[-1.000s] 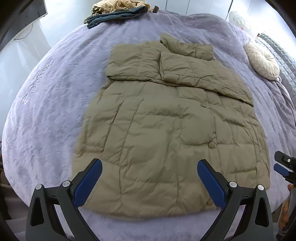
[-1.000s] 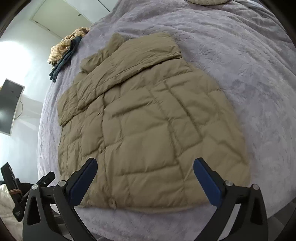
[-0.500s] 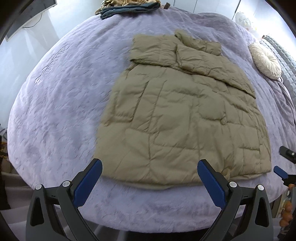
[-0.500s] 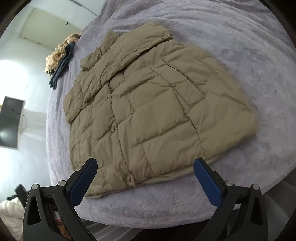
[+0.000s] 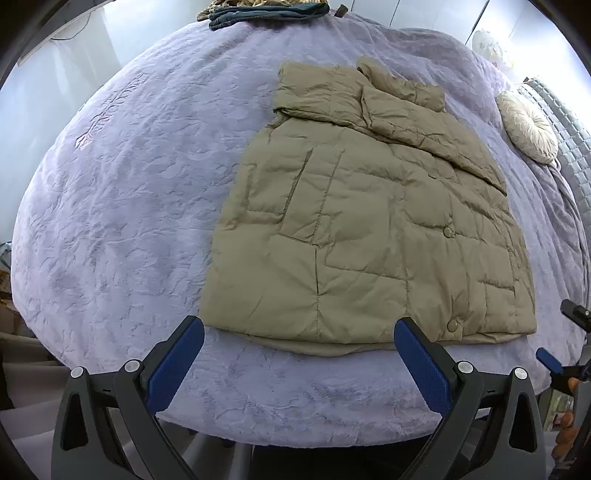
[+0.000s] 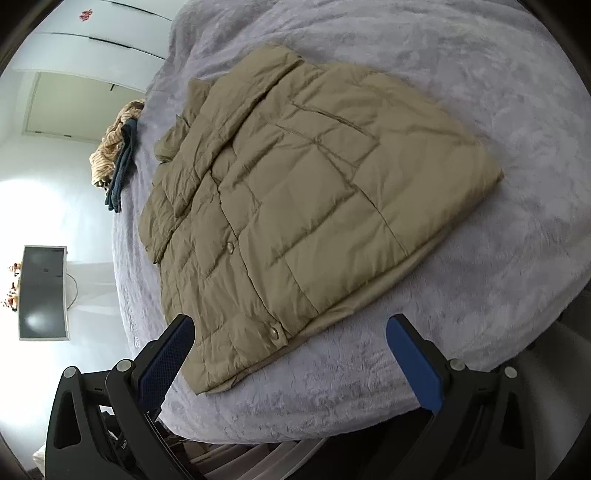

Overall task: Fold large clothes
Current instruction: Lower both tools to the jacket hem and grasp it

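A tan quilted puffer jacket (image 5: pixel 369 221) lies flat on the lavender bed cover (image 5: pixel 129 184), sleeves folded in across its upper part, snap buttons showing down the front. It also shows in the right wrist view (image 6: pixel 295 206). My left gripper (image 5: pixel 295 362) is open and empty, held over the bed's near edge just short of the jacket's hem. My right gripper (image 6: pixel 290 358) is open and empty, near the hem's corner with the lowest snap. The right gripper's blue tip (image 5: pixel 550 362) shows at the left wrist view's right edge.
A pile of folded clothes (image 5: pixel 258 11) sits at the far edge of the bed and also shows in the right wrist view (image 6: pixel 114 158). A round cream cushion (image 5: pixel 528 125) lies at the right. A monitor (image 6: pixel 44 291) hangs on the wall left of the bed.
Both grippers have drawn back from over the jacket toward the bed's near edge. The jacket now lies farther ahead and has not moved. Both stay open.
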`<state>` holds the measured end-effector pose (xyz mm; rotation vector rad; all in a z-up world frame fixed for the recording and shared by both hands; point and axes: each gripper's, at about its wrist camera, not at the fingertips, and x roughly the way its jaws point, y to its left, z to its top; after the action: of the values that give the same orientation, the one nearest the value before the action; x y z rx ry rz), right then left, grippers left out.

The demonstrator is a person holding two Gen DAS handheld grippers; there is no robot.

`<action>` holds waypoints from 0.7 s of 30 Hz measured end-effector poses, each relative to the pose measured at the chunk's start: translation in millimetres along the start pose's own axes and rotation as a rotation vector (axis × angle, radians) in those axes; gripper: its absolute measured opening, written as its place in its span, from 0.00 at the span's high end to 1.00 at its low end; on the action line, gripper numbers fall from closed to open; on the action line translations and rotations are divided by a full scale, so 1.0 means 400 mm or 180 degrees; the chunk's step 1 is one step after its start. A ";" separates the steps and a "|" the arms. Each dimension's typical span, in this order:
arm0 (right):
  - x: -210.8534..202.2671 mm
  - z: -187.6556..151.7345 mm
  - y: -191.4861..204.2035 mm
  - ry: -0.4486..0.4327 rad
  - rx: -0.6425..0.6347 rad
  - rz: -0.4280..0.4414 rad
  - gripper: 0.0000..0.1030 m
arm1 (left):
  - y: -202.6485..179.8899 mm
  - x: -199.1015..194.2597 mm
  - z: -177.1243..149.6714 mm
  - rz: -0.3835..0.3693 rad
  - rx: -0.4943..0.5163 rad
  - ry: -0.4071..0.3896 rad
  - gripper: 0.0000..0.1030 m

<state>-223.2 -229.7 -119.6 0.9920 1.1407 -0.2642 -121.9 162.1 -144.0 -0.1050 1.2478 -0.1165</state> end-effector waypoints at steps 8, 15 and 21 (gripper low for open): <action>-0.007 -0.009 -0.048 0.0118 0.0246 0.0054 0.00 | 0.086 0.029 -0.025 -0.0267 -0.0276 0.0252 0.00; -0.004 -0.002 -0.116 0.0157 0.0552 0.0139 0.00 | 0.117 0.099 -0.058 -0.0799 -0.0680 0.0580 0.00; 0.039 0.042 -0.172 0.0226 0.0806 0.0391 0.00 | 0.108 0.191 -0.066 -0.1075 -0.1187 0.0749 0.00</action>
<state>-249.2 -277.2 -167.6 1.2989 1.1235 -0.2811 -121.8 193.3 -230.2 -0.6414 1.4683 -0.1910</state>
